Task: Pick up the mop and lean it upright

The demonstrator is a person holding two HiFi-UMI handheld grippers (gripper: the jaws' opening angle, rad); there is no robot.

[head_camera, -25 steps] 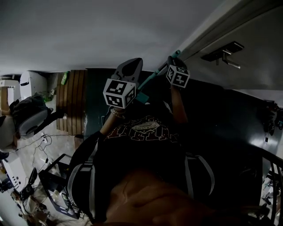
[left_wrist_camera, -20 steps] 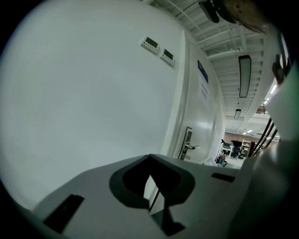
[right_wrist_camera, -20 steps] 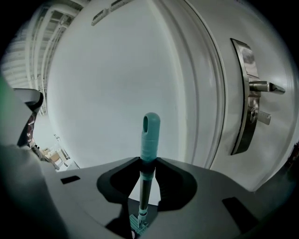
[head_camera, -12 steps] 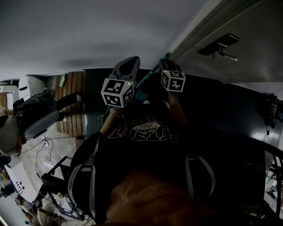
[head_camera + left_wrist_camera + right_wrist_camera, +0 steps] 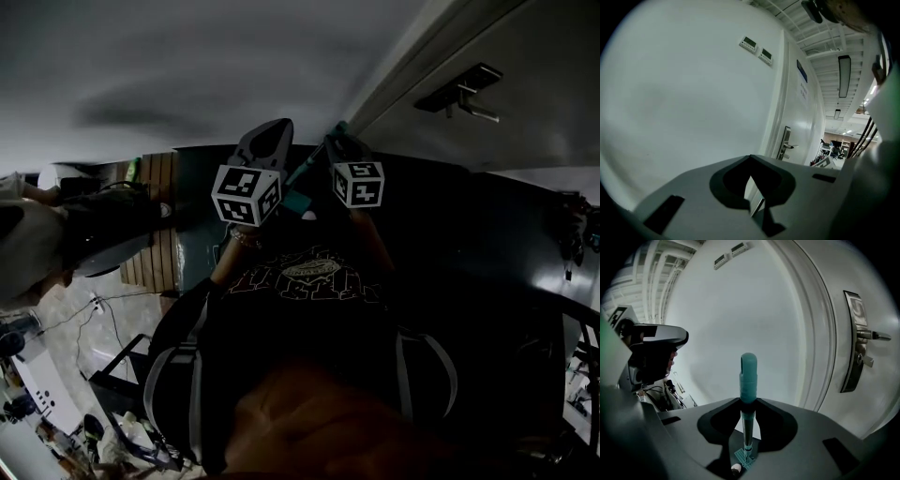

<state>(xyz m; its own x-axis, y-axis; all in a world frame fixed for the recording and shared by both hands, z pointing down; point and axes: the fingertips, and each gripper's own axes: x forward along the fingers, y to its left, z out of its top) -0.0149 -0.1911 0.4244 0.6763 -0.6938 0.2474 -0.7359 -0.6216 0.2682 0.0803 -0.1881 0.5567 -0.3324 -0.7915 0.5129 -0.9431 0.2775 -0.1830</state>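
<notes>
The mop's thin handle [image 5: 314,161] with a teal grip slants up to the white wall beside the door frame. In the right gripper view the teal grip [image 5: 748,376] stands upright in front of the wall, and the teal mop head [image 5: 744,458] lies far below on the floor. My right gripper [image 5: 748,427] is open around the handle, with light showing on both sides of the pole. From the head view its marker cube [image 5: 358,183] sits just right of the handle. My left gripper [image 5: 754,197] is open and empty, facing the wall, left of the handle [image 5: 270,136].
A white door with a metal lever handle [image 5: 869,336] stands right of the mop. Two wall switches [image 5: 757,49] sit high on the wall. A person [image 5: 84,230] stands at the left over a wooden panel [image 5: 155,216], cables and gear on the floor.
My right gripper's cube has drawn back from the wall, left and down in the head view, along the handle. The left gripper has stayed put. The person at the left has come nearer.
</notes>
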